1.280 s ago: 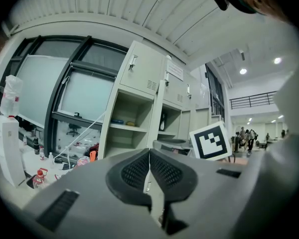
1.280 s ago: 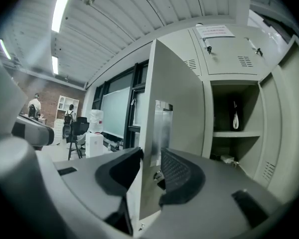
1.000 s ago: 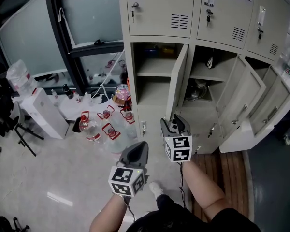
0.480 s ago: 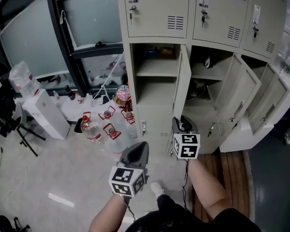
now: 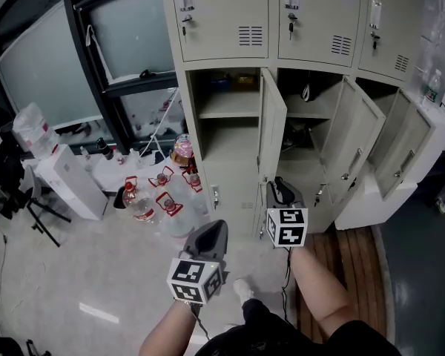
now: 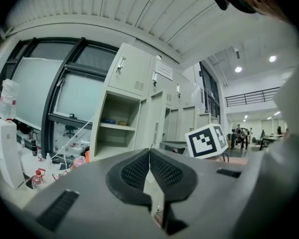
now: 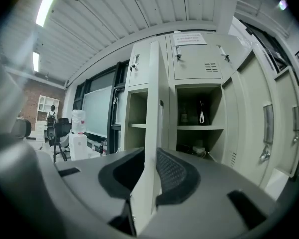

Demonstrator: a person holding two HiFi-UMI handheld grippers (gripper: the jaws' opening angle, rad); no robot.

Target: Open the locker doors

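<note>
closing just now on the half-open locker door (image 7: 154,93) at mid-frame, the right gripper (image 7: 149,156) clamps its edge to swing it wider; the left gripper (image 6: 149,156) idles, jaws together.

right tongs (image 5: 280,190) closing on open locker door (image 5: 273,128)

both bare forearms (image 5: 315,288) reach forward, the left gripper (image 5: 216,226) held low and roughly level with its jaws pressed together on nothing, the right gripper (image 5: 279,185) further ahead, also near level, its jaws having just been closing onto the edge of the locker door (image 5: 273,136) between them.
</note>
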